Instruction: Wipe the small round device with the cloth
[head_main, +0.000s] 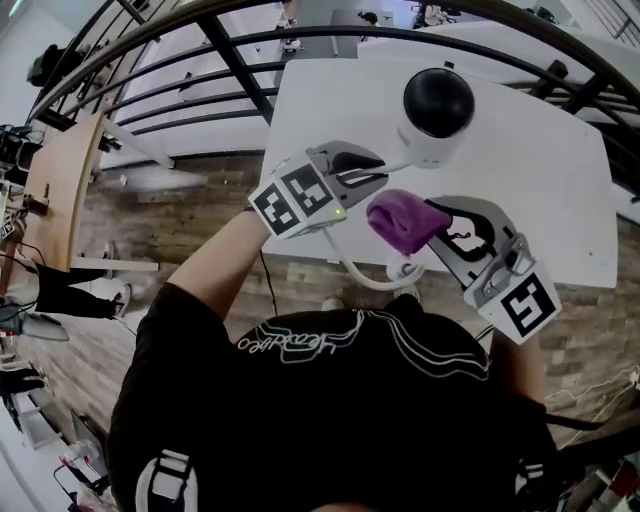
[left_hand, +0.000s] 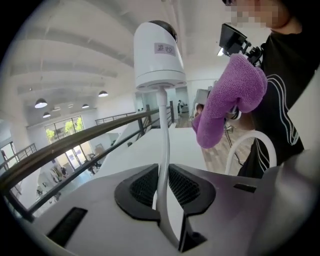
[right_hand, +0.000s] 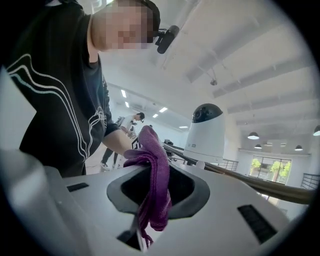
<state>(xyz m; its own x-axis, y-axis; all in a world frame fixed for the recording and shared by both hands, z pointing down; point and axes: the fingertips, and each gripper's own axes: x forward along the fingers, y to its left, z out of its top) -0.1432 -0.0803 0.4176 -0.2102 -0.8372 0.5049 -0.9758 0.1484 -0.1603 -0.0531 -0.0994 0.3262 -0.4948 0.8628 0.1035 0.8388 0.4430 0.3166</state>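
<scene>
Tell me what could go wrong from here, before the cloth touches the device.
1. The left gripper grips only the thin white cable, not the device itself, so a push from the purple cloth may tip or slide the device across the table.
2. The cloth hangs bunched from the right gripper; it may slip loose, or the hard jaw tips may strike the dark dome.

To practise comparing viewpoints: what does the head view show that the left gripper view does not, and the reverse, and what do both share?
Head view only: the left gripper and right gripper whole, with marker cubes, the right clamped on the purple cloth. Left gripper view only: its pads closed on the white cable, and a label on the small round device. Both: device, cloth, cable.
</scene>
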